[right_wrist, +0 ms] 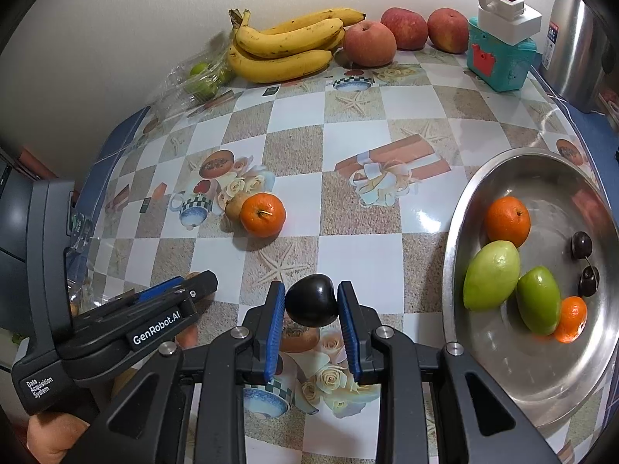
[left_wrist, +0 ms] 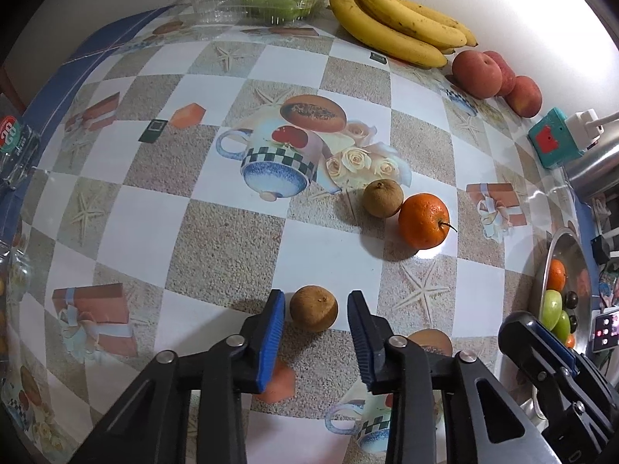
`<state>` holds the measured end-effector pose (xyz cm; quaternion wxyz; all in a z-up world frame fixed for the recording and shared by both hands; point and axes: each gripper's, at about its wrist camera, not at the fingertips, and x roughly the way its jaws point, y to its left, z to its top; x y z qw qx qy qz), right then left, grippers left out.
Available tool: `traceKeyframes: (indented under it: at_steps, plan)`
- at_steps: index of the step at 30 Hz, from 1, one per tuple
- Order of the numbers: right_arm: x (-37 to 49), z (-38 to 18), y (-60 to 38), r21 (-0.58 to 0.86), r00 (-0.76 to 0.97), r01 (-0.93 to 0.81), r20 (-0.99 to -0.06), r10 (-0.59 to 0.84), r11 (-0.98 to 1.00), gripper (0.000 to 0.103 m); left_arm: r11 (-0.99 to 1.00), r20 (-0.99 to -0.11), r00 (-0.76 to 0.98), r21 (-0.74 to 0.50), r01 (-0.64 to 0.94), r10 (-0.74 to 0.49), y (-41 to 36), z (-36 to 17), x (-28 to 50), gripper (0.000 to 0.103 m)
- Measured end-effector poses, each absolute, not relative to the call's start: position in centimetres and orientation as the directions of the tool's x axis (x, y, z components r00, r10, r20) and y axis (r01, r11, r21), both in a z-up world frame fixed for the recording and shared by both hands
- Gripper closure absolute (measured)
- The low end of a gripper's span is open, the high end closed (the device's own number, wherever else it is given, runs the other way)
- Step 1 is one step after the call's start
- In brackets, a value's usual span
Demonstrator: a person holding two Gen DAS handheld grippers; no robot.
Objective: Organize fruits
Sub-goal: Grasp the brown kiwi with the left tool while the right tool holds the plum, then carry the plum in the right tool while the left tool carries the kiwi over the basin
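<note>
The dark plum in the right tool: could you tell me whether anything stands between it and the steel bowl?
Nothing visible does. The right tool holds the dark plum over bare tablecloth, and the stretch across to the steel bowl is clear. The loose orange lies off to the other side.

1. You can read "GenRobot.AI" in white on the black body of the left gripper [right_wrist: 176, 290], seen from the right wrist.
2. Lower on its handle you see "Data Acquisition System".
3. The steel canister [right_wrist: 576, 38] at the far right carries a small label starting "24"; the rest is too small to read.
</note>
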<state>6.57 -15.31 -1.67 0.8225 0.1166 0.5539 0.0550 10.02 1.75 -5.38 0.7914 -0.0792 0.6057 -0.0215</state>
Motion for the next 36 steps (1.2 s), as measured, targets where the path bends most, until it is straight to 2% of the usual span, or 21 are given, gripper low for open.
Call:
traceKeyframes:
  at_steps: [4,21,36]
  plan:
    - [6.6,-1.6,-15.5,0.26,0.382,0.042,-0.897,0.225,0.965,0.074,0.988,-0.956,0.266,-0.142,-0.061,-0.121,1.5,-5.5,10.3,0.075]
    - [6.5,-1.5,-16.4,0.279,0.386,0.065,-0.892,0.234,0.958,0.074,0.99,-0.941,0.322,-0.128,-0.059,-0.103,1.2,-3.5,9.9,0.075]
    - [6.0,-0.4,-19.4,0.275,0.425,0.136,-0.884,0.195,0.952,0.074,0.99,-0.913,0.383,-0.138,0.027,-0.138,-2.4,-0.4,9.6,0.075]
